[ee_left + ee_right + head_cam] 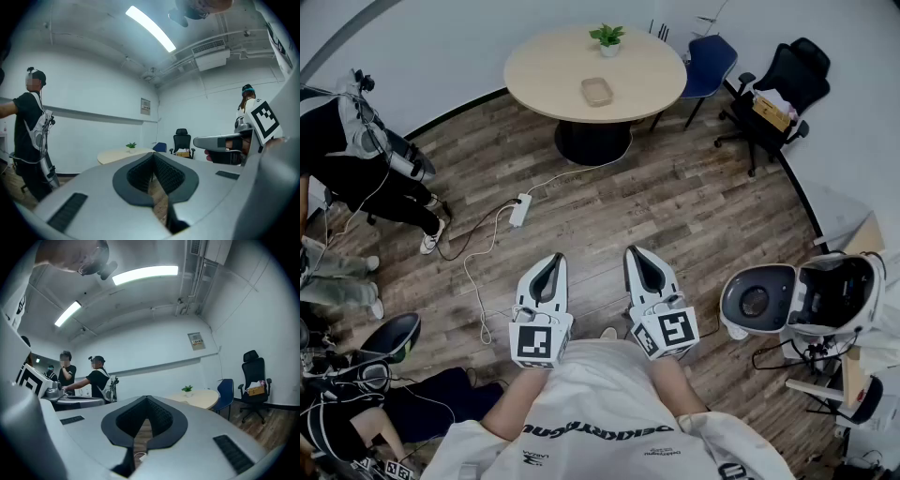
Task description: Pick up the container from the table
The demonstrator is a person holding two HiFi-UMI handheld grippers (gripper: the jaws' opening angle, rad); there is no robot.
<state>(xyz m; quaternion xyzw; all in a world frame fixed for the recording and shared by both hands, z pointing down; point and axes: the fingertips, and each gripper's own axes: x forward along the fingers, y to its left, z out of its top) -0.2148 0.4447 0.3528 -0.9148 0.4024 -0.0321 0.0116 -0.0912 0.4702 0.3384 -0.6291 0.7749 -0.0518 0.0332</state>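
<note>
- Closing the gap is the job now: left tongs (549, 262) & right tongs (639, 255) are both pressed together, empty and level, held by the person's waist, well apart from the round table (534, 80).
- Container (597, 91) sits near the table's middle, potted plant (607, 37) beyond it.
- Tip: walk up, spread one pair before reaching, then pinch a side wall.
- Container is shallow, open side up. Long axis prob. runs away from the person, but it's too small to be sure.
</note>
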